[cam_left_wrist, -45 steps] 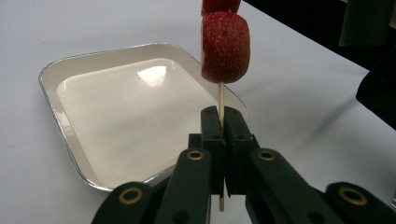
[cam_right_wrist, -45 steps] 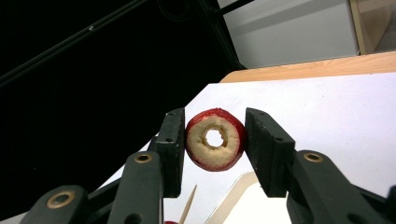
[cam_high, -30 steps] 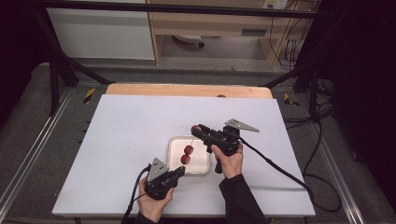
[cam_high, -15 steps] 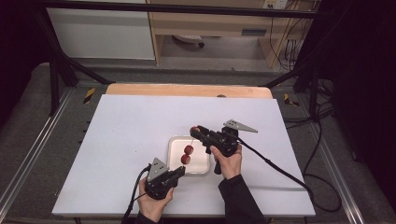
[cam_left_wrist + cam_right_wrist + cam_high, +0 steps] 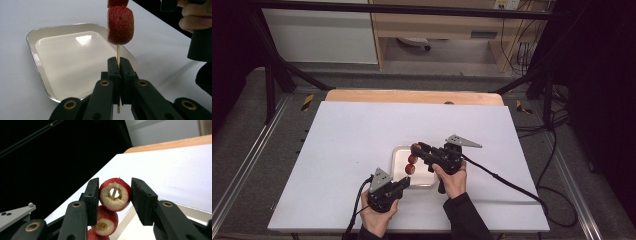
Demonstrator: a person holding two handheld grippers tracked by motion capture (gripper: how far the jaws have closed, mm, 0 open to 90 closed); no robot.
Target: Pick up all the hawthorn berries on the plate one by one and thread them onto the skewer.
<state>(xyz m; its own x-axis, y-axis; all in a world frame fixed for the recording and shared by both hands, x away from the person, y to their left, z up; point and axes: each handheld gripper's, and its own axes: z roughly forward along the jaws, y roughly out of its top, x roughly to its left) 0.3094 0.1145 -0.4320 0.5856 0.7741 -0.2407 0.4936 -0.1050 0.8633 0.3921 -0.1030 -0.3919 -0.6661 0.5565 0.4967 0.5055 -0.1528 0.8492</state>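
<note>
While the left gripper stands at the near edge of the foil tray, its jaws are pressed together on the lower end of a thin wooden skewer, which rises upright between the pads in the left gripper view; a cut strawberry piece sits on the skewer just above the jaws, with a second one touching it from above at the top edge of that view; the tray behind it is white inside with a crinkled silver rim. Seen from the high view, the skewer with its red pieces stands over the tray, which lies on the white table; the right gripper meets the skewer's top from the right. Its jaws are clamped on the topmost strawberry piece, one pad on each side, the skewer tip showing in its hollow core; the next piece lies directly below, touching it.
</note>
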